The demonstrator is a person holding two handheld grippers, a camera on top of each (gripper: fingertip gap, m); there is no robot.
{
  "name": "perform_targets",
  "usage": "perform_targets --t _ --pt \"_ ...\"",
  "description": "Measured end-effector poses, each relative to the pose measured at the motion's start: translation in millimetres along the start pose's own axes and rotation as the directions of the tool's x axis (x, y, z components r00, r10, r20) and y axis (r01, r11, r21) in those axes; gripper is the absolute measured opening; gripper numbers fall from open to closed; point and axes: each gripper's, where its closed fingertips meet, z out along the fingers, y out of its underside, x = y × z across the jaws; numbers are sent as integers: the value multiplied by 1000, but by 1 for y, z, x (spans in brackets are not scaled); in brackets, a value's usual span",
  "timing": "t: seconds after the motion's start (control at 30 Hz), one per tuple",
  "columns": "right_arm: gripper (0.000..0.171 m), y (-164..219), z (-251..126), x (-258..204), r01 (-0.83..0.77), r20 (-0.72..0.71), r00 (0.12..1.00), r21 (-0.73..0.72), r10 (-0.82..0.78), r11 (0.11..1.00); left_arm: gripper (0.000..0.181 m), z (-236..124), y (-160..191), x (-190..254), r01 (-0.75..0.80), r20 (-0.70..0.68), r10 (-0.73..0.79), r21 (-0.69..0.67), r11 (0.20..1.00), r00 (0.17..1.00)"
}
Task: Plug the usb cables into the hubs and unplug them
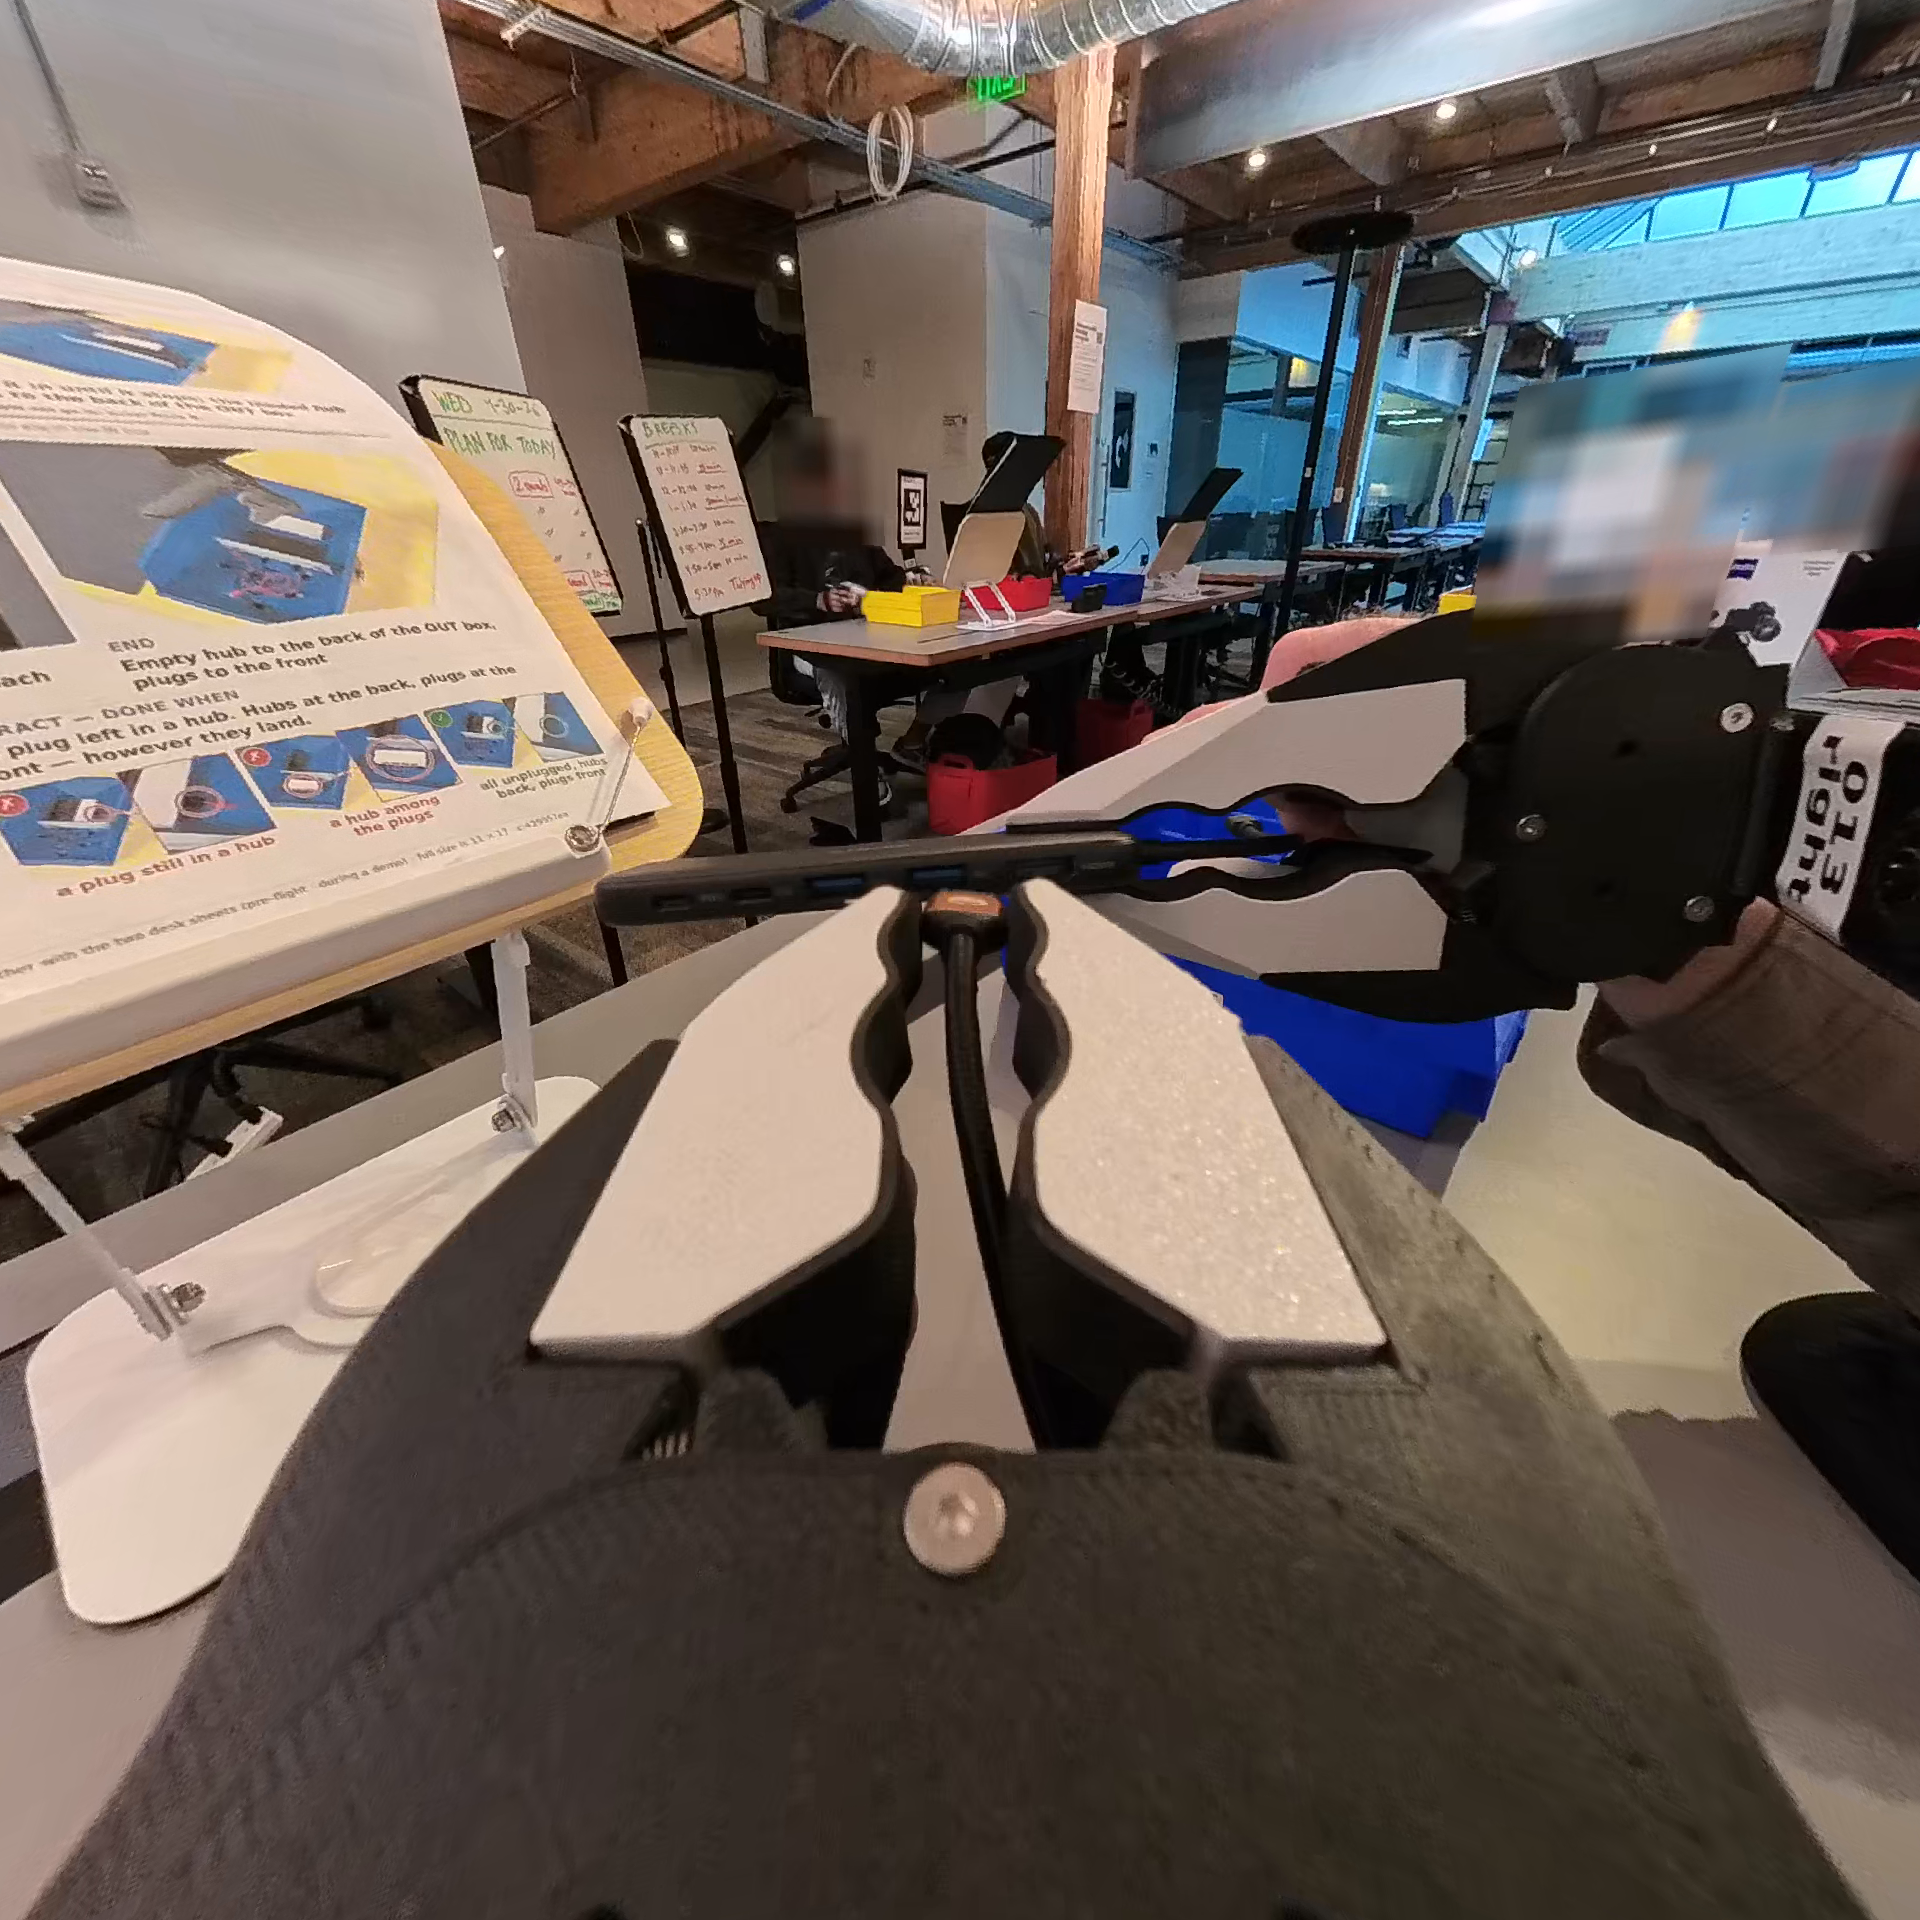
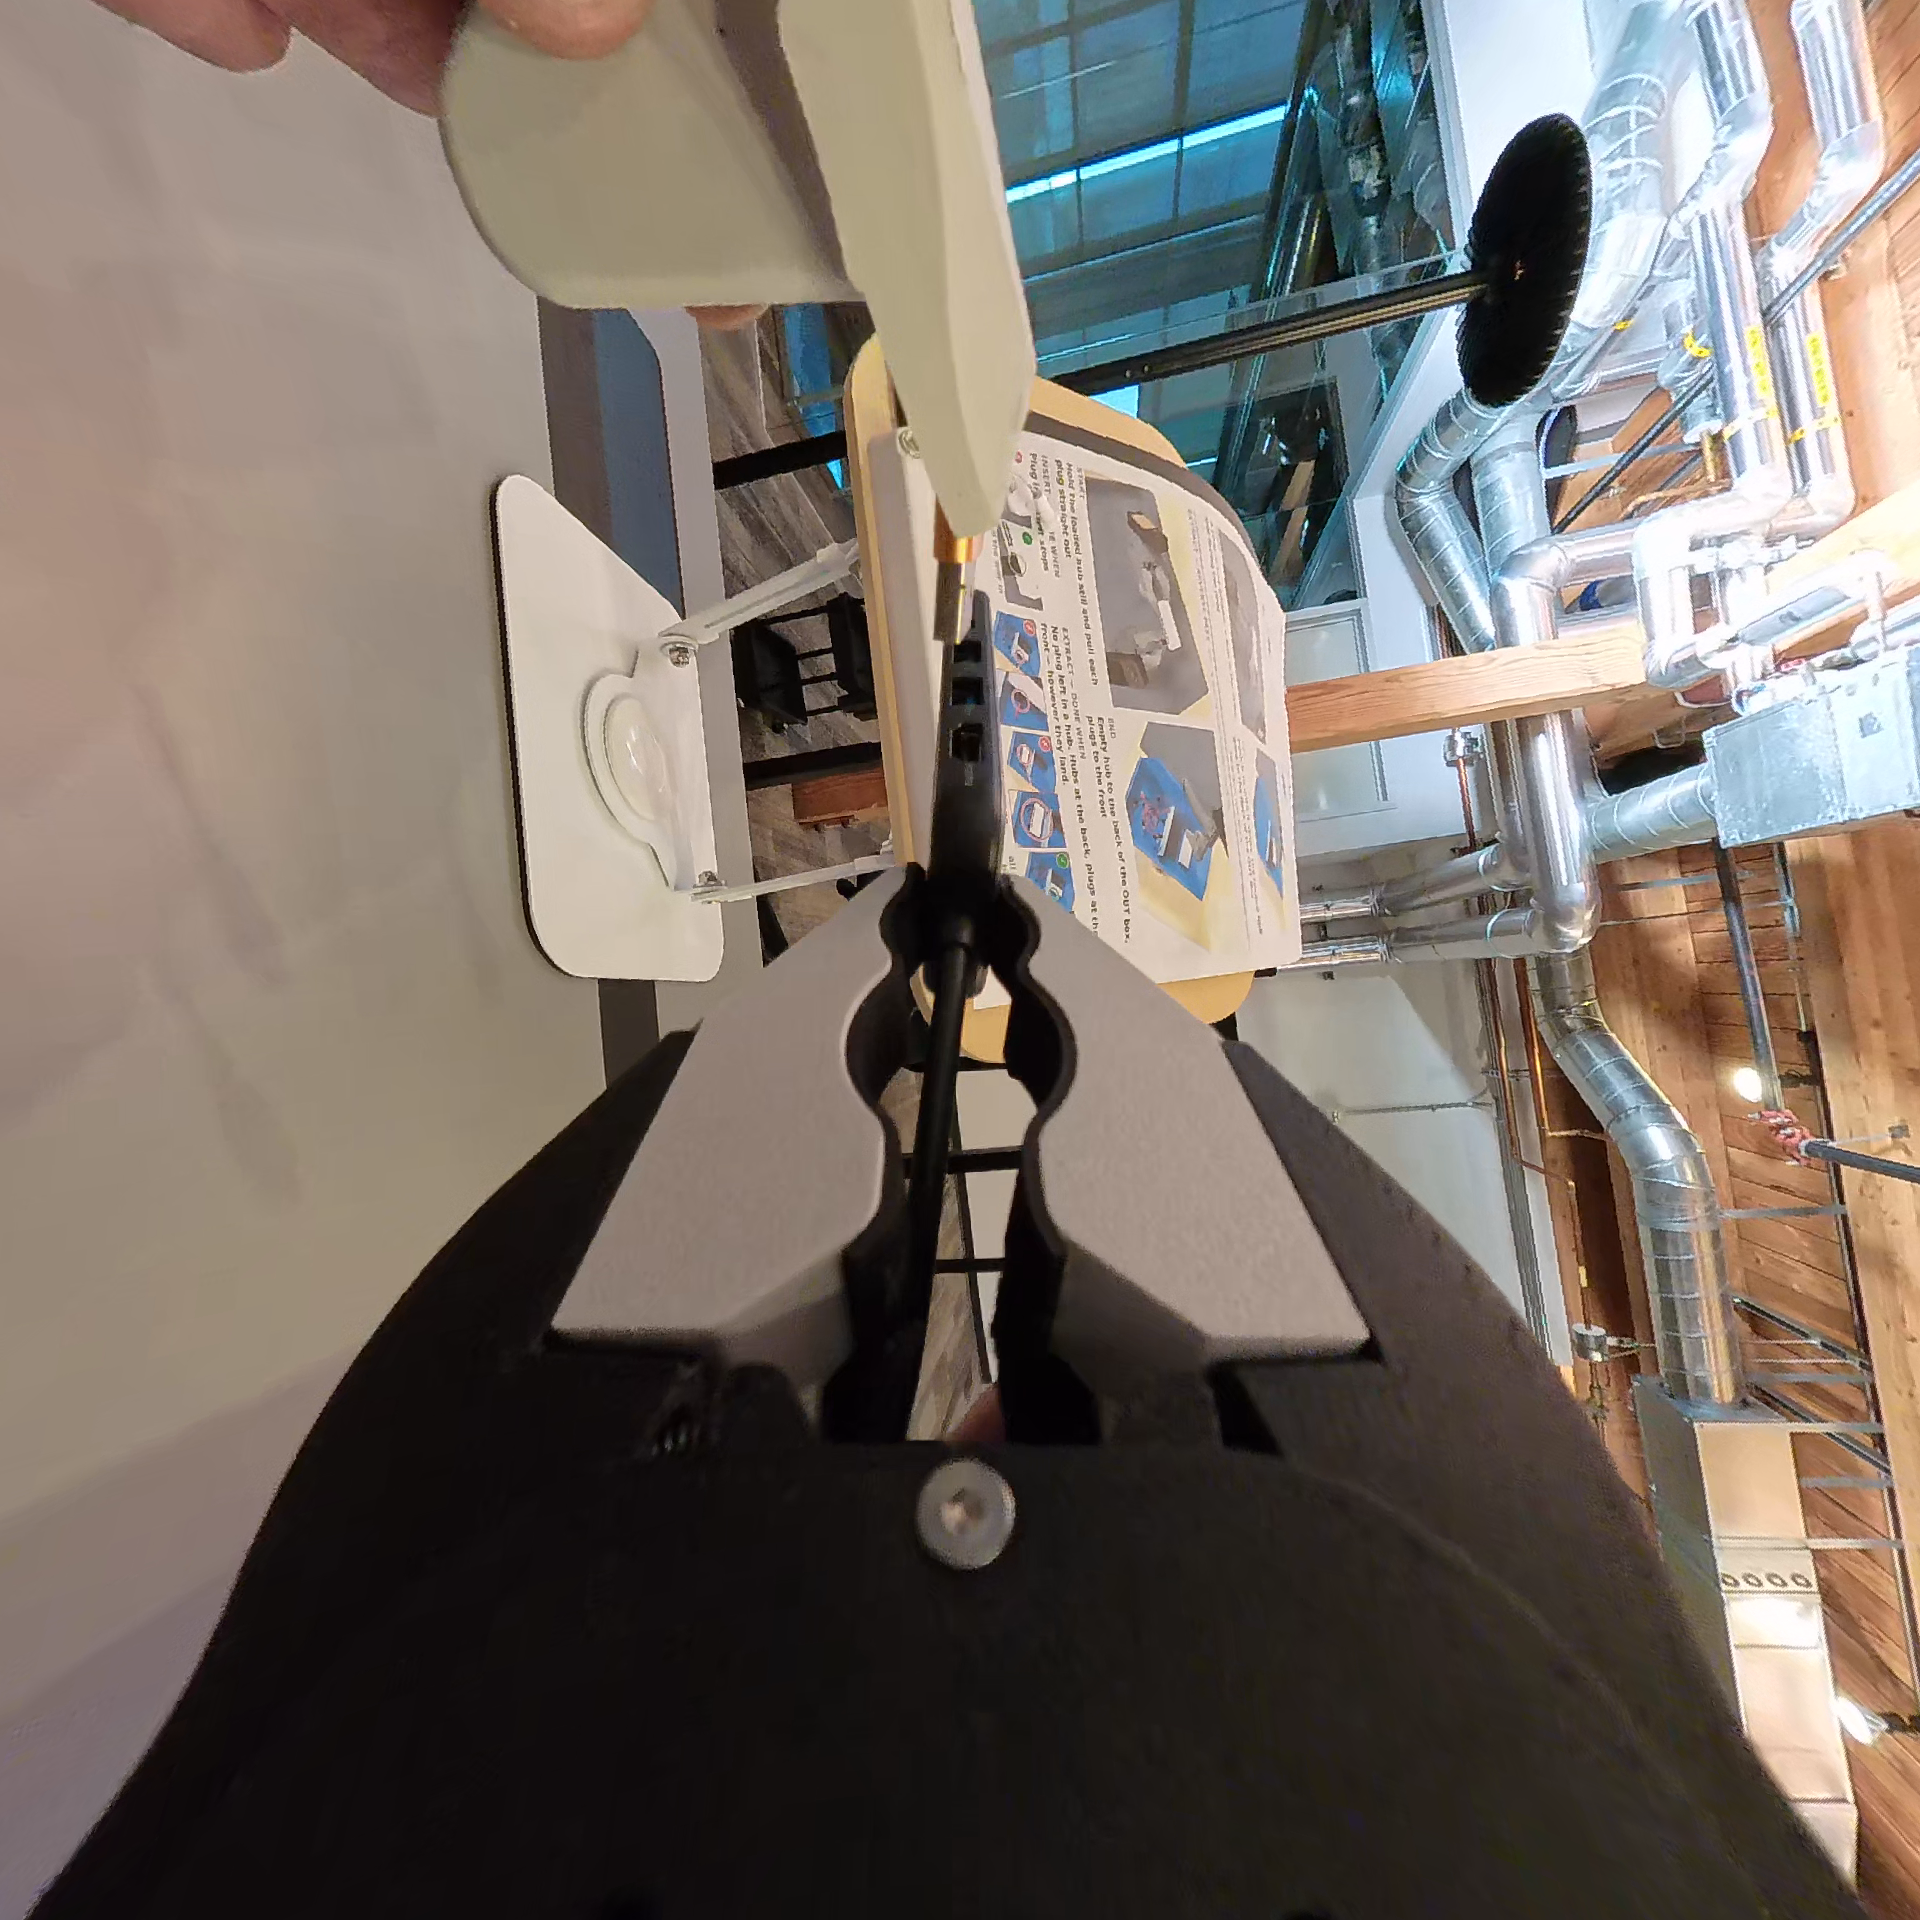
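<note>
My left gripper (image 1: pixel 958 896) is shut on an orange-collared USB plug (image 1: pixel 961 910). Its black cable (image 1: pixel 975 1060) runs back between the fingers. The plug sits at the side of a long black hub (image 1: pixel 831 885), which my right gripper (image 1: pixel 1070 857) holds level from the right, shut on the hub's end. In the right wrist view the right gripper (image 2: pixel 956 894) clamps the hub (image 2: pixel 961 748), and the hub's own cable (image 2: pixel 935 1101) trails back between the fingers. The left gripper (image 2: pixel 961 520) comes in from above. The plug's metal end (image 2: pixel 951 608) shows, touching the hub's far end.
A tilted document stand with a printed instruction sheet (image 1: pixel 260 623) stands at the left on a white base (image 1: pixel 208 1403); it also shows in the right wrist view (image 2: pixel 1143 727). A blue bin (image 1: pixel 1351 1039) sits on the grey table (image 1: pixel 1610 1226) below the right gripper. A person's sleeve (image 1: pixel 1766 1091) is at the right. The gap from one gripper's tips to the other's is roughly 6 cm.
</note>
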Motion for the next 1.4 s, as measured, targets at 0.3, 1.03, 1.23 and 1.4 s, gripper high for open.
perform_targets --t 0.3,1.03,1.23,1.4 --pt "9 -11 -2 3 21 -18 1000 24 -20 999 15 -1 -2 -2 2 10 -2 5 1000 1000" --pt "9 -21 0 8 68 -83 994 19 -66 997 15 -5 -9 -7 32 38 -34 43 999 999" --pt "9 -24 1 8 73 -95 993 22 -71 997 15 -5 -9 -8 41 38 -42 45 998 998" --pt "9 -27 0 11 79 -107 991 23 -76 997 15 -6 -12 -7 38 36 -40 51 998 999"
